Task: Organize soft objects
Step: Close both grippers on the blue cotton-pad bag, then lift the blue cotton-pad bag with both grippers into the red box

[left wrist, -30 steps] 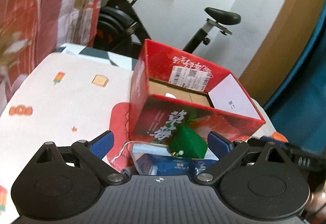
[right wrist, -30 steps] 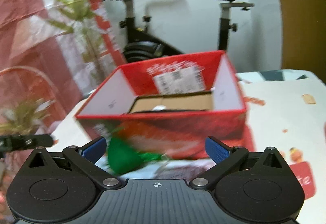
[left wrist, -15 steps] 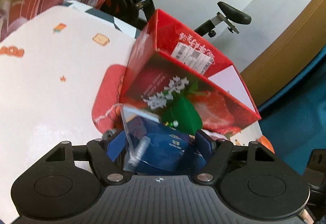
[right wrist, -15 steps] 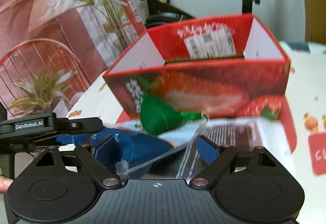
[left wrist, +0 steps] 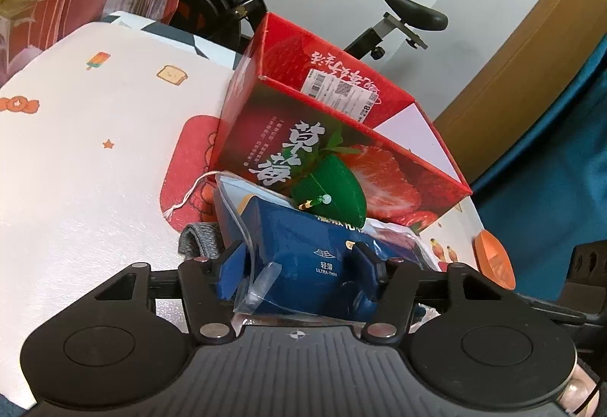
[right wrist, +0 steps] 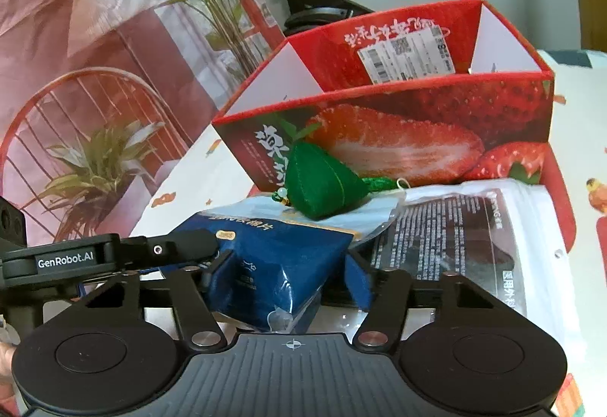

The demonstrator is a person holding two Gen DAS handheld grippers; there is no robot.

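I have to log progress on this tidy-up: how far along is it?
Early. Done: nothing shows inside the red strawberry box. In hand: both the left gripper and the right gripper have just been closing, each on the blue packet. Left: that packet, the green pouch resting on it, and the clear bag beside it still lie outside the box.

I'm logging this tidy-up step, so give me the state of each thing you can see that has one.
Strawberry box: open-topped, upright on the table.
Blue packet: on the table, clamped from both sides.
Green pouch: loose, resting on the blue packet.
Clear sachet: flat, beside the blue packet.
Left gripper: jaws just closing, pads on the blue packet.
Right gripper: jaws just closing, pads on the blue packet.
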